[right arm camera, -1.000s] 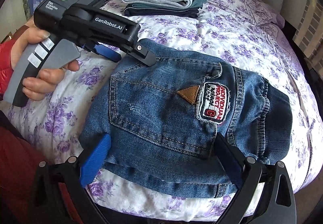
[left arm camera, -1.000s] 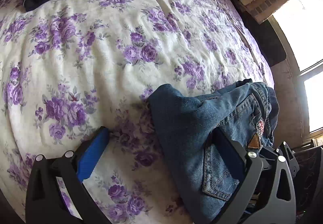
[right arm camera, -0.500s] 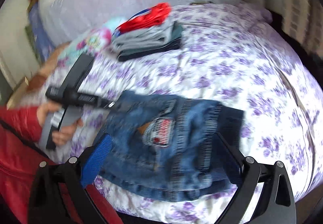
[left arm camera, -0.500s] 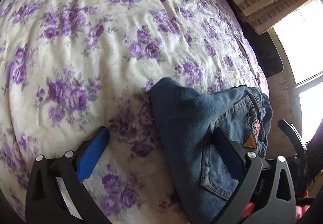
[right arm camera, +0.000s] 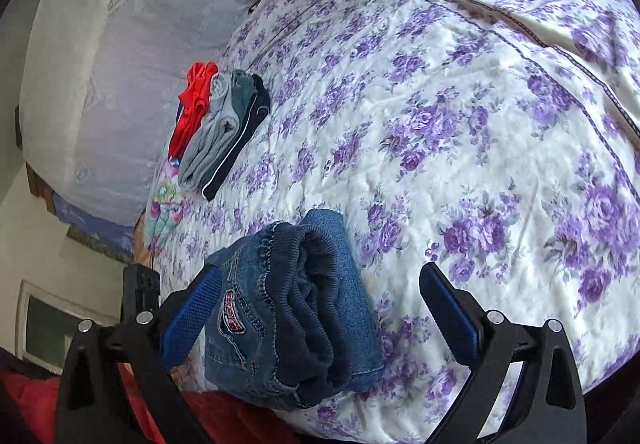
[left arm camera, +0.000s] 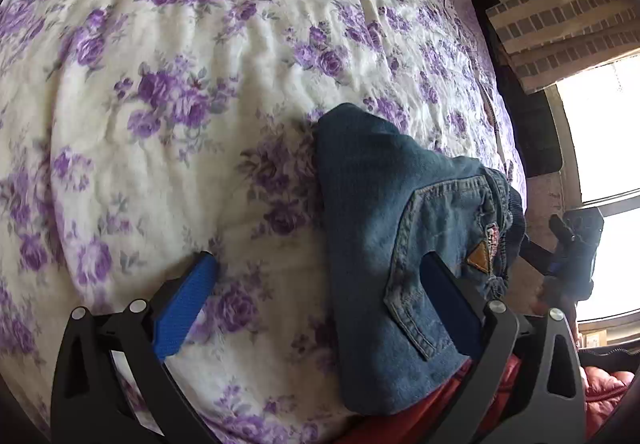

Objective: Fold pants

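Folded jeans (right arm camera: pixel 296 308) lie at the near edge of the bed (right arm camera: pixel 460 91), about 6 o'clock from the stack of clothes (right arm camera: pixel 224 127); left hand-held gripper (left arm camera: pixel 320 280) and right hand-held gripper (right arm camera: pixel 320 286) both wide, empty — to finish, likely pinch the thick bundle squarely and carry it level to the stack.

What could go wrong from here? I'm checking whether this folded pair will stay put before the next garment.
1. The folded jeans lie at the near edge of the bed, their lower end past the bedspread over red fabric; they might slide off.
2. Both the left gripper and the right gripper are open, so nothing holds the bundle and the thick waistband layers may spring open.
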A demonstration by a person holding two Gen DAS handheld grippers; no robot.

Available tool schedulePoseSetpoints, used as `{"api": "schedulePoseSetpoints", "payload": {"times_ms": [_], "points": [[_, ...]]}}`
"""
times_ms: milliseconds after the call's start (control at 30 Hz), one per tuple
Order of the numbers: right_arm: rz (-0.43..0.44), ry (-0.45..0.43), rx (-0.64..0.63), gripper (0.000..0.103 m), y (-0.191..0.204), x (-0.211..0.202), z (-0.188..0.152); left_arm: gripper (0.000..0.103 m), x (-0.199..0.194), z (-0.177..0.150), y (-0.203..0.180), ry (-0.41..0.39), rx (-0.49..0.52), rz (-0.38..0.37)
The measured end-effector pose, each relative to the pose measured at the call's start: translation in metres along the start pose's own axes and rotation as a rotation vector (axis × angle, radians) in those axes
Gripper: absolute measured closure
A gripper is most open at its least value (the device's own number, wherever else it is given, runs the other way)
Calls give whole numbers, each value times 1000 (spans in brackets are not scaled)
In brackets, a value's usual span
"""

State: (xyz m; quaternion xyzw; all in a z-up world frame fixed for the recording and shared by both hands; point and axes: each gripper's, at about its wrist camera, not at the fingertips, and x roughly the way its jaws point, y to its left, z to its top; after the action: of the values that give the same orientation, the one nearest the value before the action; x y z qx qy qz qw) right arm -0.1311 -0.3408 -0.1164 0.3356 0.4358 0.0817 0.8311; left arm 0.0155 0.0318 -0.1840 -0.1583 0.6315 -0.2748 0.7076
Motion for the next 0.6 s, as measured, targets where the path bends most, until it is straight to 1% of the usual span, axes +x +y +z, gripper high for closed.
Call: {"api": "schedulePoseSetpoints", "payload": {"times_ms": [100,200,333,467,600], "points": [[16,75,-55,3,0,9,0,5,-4,-9,0,2,-26,-18],[43,125,-84,3,-1,16,4,5,-7,-21,-2,0,-50,-36],[83,183,-107,3,-2,29,8,5,-5,-37,-7,1,-69,-36],[108,234,-135,3,1,42,7,5,3,-46,-18,24,-51,-44],[141,250,-137,3,-1,50,9,5,17,-47,-30,66,-21,-44]]}}
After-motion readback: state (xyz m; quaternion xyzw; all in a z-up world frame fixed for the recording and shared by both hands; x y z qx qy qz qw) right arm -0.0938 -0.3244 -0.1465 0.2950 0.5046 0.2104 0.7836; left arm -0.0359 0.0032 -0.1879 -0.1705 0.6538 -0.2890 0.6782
